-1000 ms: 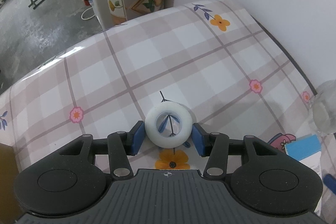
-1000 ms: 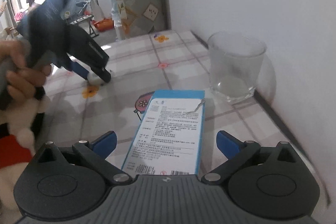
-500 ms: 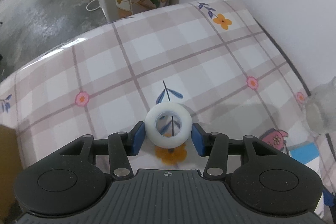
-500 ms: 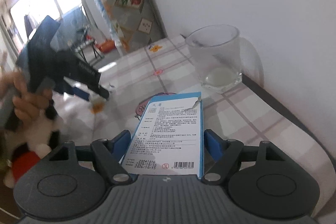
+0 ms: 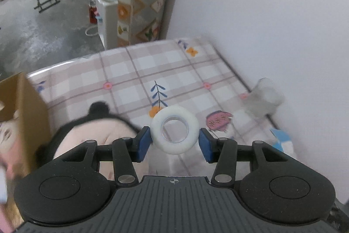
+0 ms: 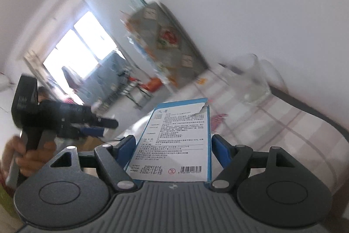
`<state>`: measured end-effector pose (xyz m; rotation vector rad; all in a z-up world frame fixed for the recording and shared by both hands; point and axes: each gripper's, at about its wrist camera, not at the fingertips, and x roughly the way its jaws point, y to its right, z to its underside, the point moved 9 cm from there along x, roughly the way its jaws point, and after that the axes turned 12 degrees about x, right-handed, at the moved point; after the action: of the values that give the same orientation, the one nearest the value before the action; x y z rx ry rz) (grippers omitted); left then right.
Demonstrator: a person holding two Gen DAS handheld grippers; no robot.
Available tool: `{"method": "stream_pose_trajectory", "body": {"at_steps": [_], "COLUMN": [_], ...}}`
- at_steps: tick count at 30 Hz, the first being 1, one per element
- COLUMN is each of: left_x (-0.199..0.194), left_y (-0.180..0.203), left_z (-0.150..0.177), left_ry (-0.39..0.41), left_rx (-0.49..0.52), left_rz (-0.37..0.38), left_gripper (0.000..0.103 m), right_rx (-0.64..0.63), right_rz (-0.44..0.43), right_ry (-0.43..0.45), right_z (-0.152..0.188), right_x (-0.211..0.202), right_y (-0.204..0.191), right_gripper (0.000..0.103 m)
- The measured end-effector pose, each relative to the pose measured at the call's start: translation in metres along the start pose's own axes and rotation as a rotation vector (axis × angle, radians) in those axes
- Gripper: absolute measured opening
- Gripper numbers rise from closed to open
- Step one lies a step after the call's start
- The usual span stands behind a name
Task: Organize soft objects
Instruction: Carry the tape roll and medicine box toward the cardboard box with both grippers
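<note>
**A:** quick q, what's diff vs a sec ago? Both cams look way higher now.

**B:** yep. Left tongs [image 5: 174, 141] were low over the bench [image 5: 174, 71] w/ the white ring [image 5: 174, 133] right by the cloth; now the ring's lifted clear and a cardboard box [image 5: 24, 115] + a black-and-pink plush [image 5: 91, 124] have come into view at 9 o'clock. Right tongs [image 6: 172, 150] closed in on the blue-edged carton [image 6: 174, 143], which was lying flat on the bench, and it's up too, view tilted hard. Glass [image 6: 253, 82] is standing out at 2 o'clock.

**A:** so both picks done?

**B:** imo yes, carry phase. Prob heading for the box, but that's a guess.

**A:** grip state?

**B:** left: clenched on the ring, blue pads touching it at 9 and 3, ring dead center btwn them, hole facing cam. Right: pads hug the carton's long edges, so grasping it; carton runs from the tongs' base out toward 12, label side up.

**A:** other hand visible?

**B:** in right cam, yeah, hand [image 6: 28, 154] w/ the left unit at 9 o'clock, blurry tho.
</note>
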<state>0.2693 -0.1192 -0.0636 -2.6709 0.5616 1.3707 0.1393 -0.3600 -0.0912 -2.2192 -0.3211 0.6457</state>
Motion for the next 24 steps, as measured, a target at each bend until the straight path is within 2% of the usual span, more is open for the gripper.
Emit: {"method": "stream_pose_trajectory", "body": {"at_steps": [5,11,19,24], "left_x": [-0.082,-0.165,-0.237,-0.252], "left_y": [0.002,-0.017,-0.079,-0.122], "left_z": [0.039,0.1,0.181,0.208], "left_ry": [0.127,0.277,0.385,0.416], "left_rx": [-0.063,-0.174,-0.39,-0.488], "left_rz": [0.026,-0.014,-0.124,-0.187], "left_gripper": [0.047,0.047,0.047,0.047], "right_rx": [-0.002,-0.054,-0.129,-0.191], "right_rz": [-0.137,-0.275,-0.412,-0.465], "right_ry": [0.003,-0.028,-0.128,-0.227], "right_z": [0.008,0.036,0.083,0.105], "right_x": [-0.028,-0.045,-0.036,-0.006], "right_y": [-0.035,-0.089,-0.162,-0.207], "right_gripper": [0.055,0.055,0.055,0.055]}}
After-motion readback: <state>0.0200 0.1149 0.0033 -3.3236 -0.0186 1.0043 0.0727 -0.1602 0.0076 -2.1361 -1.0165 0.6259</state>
